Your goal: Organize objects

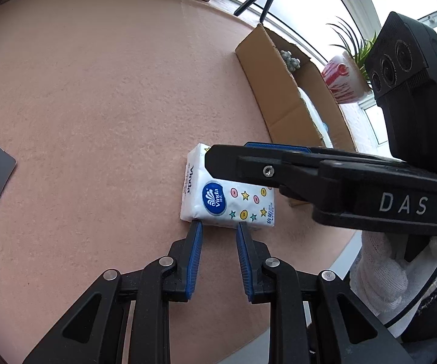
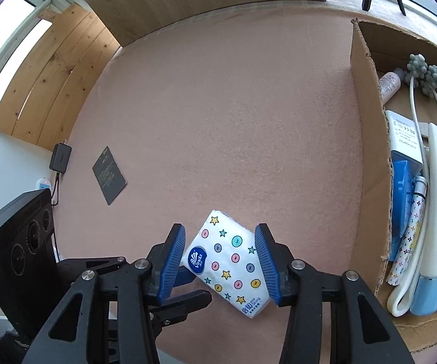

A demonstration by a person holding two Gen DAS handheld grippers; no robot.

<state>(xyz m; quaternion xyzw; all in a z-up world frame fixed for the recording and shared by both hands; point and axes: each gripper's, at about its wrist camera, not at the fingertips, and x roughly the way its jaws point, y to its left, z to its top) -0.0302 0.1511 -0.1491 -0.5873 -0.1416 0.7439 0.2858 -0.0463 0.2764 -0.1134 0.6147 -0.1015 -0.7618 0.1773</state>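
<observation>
Right gripper (image 2: 220, 262): jaws apart, straddling the tissue pack (image 2: 229, 262) on the pink tabletop (image 2: 218, 121), contact unclear. Left gripper (image 1: 219, 227): jaws apart, tips at the pack's edge. Cardboard box (image 2: 367, 151) at 3 o'clock, contents partly cropped.

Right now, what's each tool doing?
Left tool: open, tips at the tissue pack edge, holding nothing.
Right tool: open, straddling the pack, not clamped.

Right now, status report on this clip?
Left hand-held gripper open at tissue pack. Right hand-held gripper open astride pack. Box alongside, nothing blocking.
</observation>
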